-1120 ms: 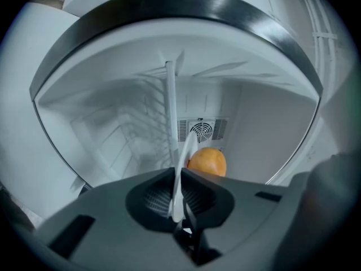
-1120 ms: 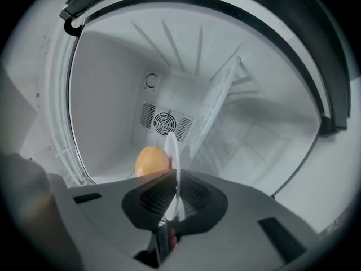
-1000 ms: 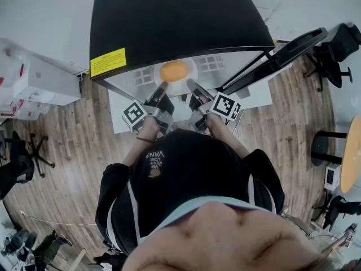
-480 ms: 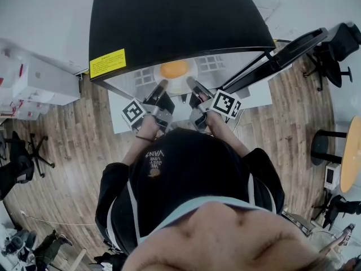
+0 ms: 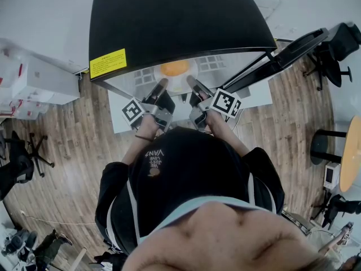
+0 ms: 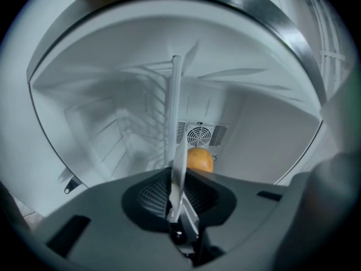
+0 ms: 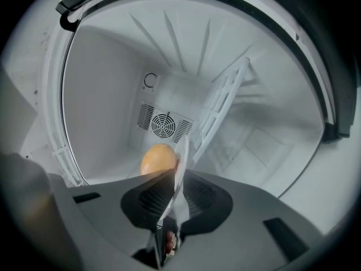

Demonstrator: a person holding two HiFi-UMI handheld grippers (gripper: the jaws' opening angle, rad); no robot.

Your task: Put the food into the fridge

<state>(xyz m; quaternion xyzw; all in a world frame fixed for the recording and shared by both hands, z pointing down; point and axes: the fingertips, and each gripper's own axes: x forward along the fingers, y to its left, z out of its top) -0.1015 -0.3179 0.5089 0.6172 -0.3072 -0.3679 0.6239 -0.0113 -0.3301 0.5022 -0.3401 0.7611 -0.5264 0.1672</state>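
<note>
- A person (image 5: pixel 186 179) stands on a wooden floor (image 5: pixel 67 151), facing a black-topped fridge (image 5: pixel 169 21) at 12 o'clock; its door (image 5: pixel 282 52) is swung open toward 2 o'clock; a yellow label (image 5: pixel 108 62) sits on the fridge's front edge at about 10 o'clock.
- An orange (image 5: pixel 174 68) lies on a white plate (image 6: pixel 175 112) inside the white fridge compartment, in front of a round fan grille (image 7: pixel 163 125) on the back wall.
- Both tools reach into the compartment side by side, each at the near rim of the plate; the orange lies beyond them at 12 o'clock in the head view.
- The left gripper (image 5: pixel 162 83) has its fingers closed on the plate's rim; in its own view the plate shows edge-on as a thin white strip running up from between the fingers; the orange shows just past the fingers at about 1 o'clock.
- The right gripper (image 5: pixel 192 82) has the plate's rim between its fingers too; they have just been opening and now stand a little apart, with a narrow gap beside the rim, so the hold looks loosened; the orange shows close beyond the fingers at about 11 o'clock in the right gripper view.
- The orange touches neither pair of fingers.
</note>
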